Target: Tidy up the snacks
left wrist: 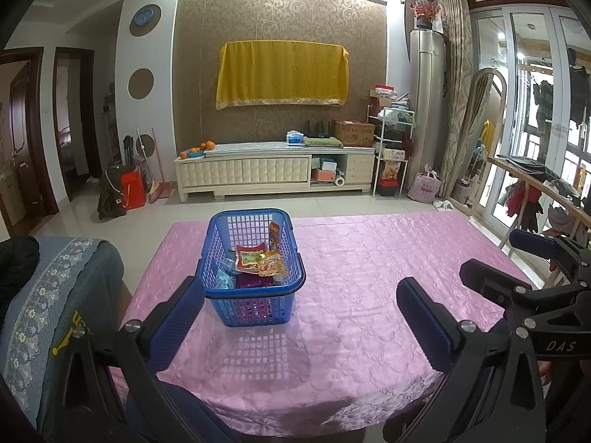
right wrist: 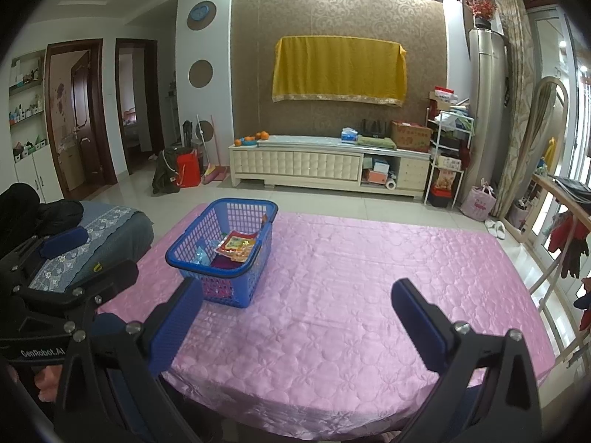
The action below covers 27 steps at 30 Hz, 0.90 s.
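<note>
Snack packets [left wrist: 260, 258] piled inside blue basket [left wrist: 221, 229] on pink table [left wrist: 369, 277]; both tools [left wrist: 301, 317] [right wrist: 295, 317] spread, empty.

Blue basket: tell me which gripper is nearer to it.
Left. The left gripper sits just in front of the blue basket, roughly centred on it. The right gripper is off to the basket's right, open above bare pink tablecloth.

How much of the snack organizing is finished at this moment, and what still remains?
It looks nearly or fully done: the snack packets lie inside the blue basket, and no loose snack shows on the pink tablecloth. Nothing is in hand: the left gripper and the right gripper are both open and empty, held back from the basket. At most, tidying the packets inside is left.
</note>
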Each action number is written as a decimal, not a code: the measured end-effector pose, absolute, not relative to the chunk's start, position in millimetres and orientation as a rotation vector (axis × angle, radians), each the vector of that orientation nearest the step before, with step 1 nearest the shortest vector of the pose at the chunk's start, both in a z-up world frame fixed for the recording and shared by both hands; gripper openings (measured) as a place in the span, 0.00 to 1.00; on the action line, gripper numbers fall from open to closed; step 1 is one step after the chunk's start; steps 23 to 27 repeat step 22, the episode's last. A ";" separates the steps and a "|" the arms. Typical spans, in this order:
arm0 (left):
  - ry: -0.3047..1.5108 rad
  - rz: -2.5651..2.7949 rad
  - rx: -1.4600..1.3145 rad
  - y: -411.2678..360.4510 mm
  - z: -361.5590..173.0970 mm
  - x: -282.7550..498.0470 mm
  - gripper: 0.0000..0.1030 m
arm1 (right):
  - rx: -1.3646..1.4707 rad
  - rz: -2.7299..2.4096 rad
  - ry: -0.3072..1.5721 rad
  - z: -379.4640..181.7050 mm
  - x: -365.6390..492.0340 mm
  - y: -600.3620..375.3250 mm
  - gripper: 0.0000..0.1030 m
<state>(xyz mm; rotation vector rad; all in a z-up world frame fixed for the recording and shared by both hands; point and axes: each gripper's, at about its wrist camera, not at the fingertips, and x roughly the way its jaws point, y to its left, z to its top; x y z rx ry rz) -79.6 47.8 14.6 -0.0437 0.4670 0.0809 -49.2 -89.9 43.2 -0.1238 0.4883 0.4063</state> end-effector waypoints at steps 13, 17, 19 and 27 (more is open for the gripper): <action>0.468 0.079 -0.036 48.3 14.8 -81.5 1.00 | -0.121 0.406 0.490 43.5 -49.9 -90.8 1.00; 0.469 0.078 -0.034 48.2 14.7 -81.0 1.00 | -0.122 0.403 0.492 44.2 -51.5 -90.2 1.00; 0.473 0.077 -0.034 48.5 14.4 -80.9 1.00 | -0.123 0.400 0.491 43.1 -52.0 -90.2 1.00; 0.473 0.077 -0.033 48.8 14.6 -80.8 1.00 | -0.120 0.401 0.494 42.7 -52.7 -91.0 1.00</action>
